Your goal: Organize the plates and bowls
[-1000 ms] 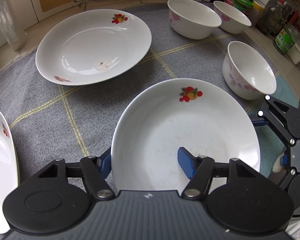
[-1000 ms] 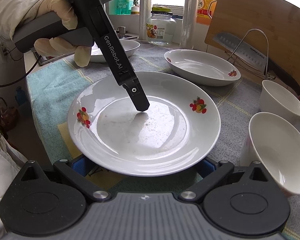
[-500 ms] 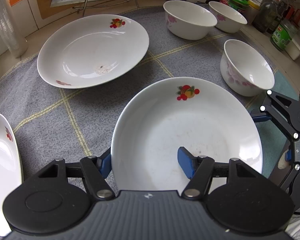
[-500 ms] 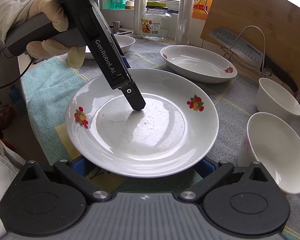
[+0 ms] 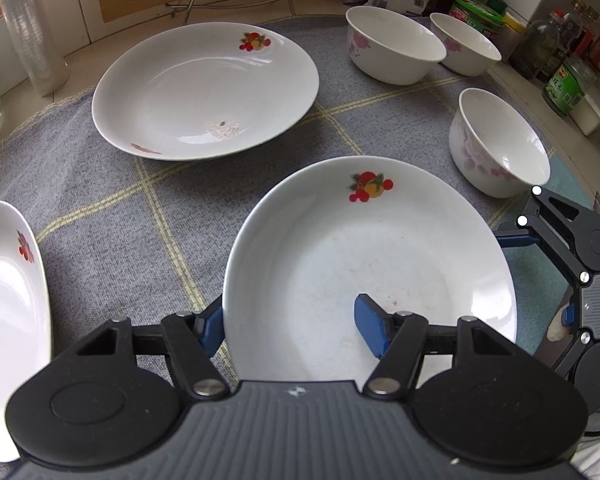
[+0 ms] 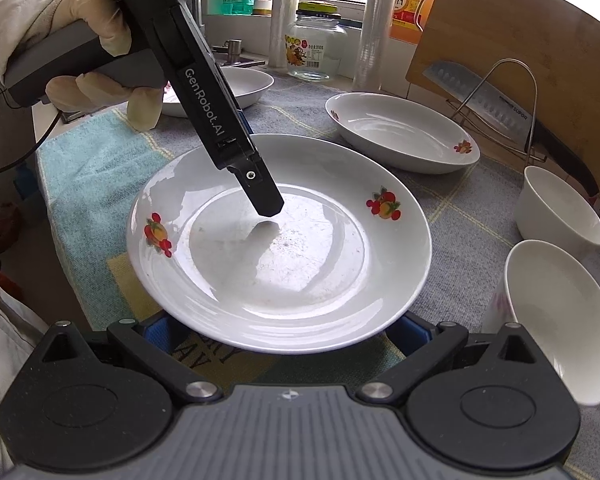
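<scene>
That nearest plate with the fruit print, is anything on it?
No food. The plate holds only faint specks and smears in its well. One finger of the left gripper reaches over its rim into it.
</scene>
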`<state>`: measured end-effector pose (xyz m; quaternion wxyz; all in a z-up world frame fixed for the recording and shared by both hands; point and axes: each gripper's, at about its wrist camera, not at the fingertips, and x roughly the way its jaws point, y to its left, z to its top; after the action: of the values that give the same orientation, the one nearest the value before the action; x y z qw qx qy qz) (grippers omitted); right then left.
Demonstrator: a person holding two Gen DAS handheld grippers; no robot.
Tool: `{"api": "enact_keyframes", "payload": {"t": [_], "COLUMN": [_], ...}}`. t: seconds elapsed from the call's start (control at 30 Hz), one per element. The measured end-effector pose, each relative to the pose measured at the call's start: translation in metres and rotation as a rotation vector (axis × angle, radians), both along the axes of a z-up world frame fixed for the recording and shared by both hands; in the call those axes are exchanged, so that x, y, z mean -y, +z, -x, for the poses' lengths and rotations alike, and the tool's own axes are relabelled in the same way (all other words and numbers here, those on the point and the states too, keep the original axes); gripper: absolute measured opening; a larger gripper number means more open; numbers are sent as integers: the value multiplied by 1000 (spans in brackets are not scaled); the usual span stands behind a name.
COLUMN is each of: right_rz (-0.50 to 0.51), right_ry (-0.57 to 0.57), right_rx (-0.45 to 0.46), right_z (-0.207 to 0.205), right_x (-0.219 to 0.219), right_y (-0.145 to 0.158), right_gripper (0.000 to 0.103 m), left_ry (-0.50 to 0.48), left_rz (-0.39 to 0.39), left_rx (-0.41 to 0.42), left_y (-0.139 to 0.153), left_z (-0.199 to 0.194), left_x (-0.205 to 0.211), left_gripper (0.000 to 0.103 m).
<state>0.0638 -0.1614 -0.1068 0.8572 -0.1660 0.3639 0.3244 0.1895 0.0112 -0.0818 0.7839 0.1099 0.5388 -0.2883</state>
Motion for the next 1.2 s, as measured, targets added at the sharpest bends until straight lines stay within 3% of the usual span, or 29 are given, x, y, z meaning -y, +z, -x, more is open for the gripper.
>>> {"api": "enact_keyframes", "payload": {"t": [0.7, 1.2], "right_rz": [16, 16], "right_ry": [-3, 73], "right_rx": [14, 58], "right_z": [1, -22], "right_x": [-7, -50], "right_y": [5, 28], "right_gripper": [103, 103], "left_ry": [-12, 85], "left_rz": [-3, 22], "left_rx": [19, 99], "left_y": [5, 35], "left_z": [-6, -9], "left_x": [-3, -57], "left_gripper": [63, 63]}}
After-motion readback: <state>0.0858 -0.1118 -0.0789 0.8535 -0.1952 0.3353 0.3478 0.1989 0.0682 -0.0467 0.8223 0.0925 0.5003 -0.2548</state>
